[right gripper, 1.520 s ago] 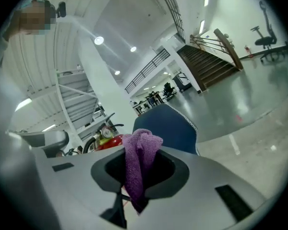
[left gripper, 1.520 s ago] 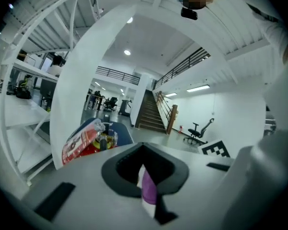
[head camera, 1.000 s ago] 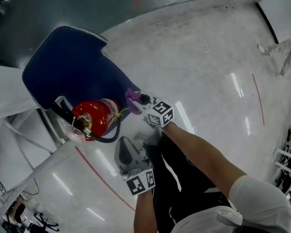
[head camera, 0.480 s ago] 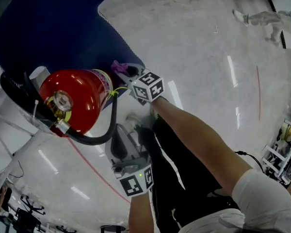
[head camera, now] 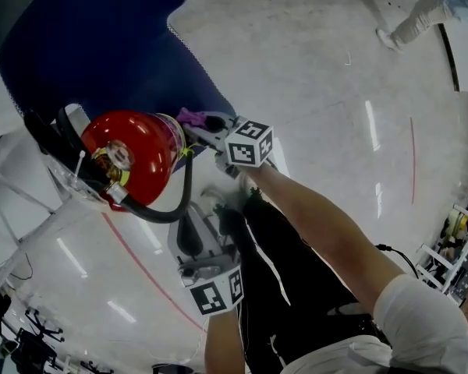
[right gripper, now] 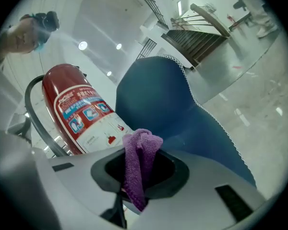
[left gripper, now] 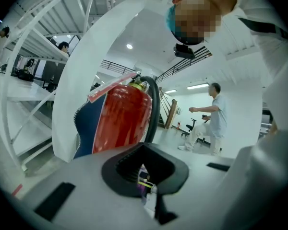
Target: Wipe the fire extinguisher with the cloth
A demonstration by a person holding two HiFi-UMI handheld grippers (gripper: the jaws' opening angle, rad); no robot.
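A red fire extinguisher (head camera: 140, 154) with a black hose (head camera: 171, 209) is seen from above, brass valve on top. My right gripper (head camera: 205, 125) is shut on a purple cloth (head camera: 189, 118), which touches the cylinder's side by the label. In the right gripper view the cloth (right gripper: 140, 152) bunches up out of my right gripper (right gripper: 138, 176), just in front of the extinguisher's printed label (right gripper: 84, 114). My left gripper (head camera: 189, 236) hangs below the hose with its jaws together and nothing in them. Its own view shows the left gripper (left gripper: 147, 183) facing the red extinguisher (left gripper: 120, 123) from a short way off.
A dark blue mat (head camera: 101, 53) with a white stitched edge lies behind the extinguisher. A white shelf frame (head camera: 15, 197) stands at the left. A red line (head camera: 152, 275) crosses the glossy floor. Another person (left gripper: 209, 119) stands far off.
The extinguisher now fills more of the head view than one second ago. My right gripper, still holding the cloth, has stayed against its side and shifted slightly right.
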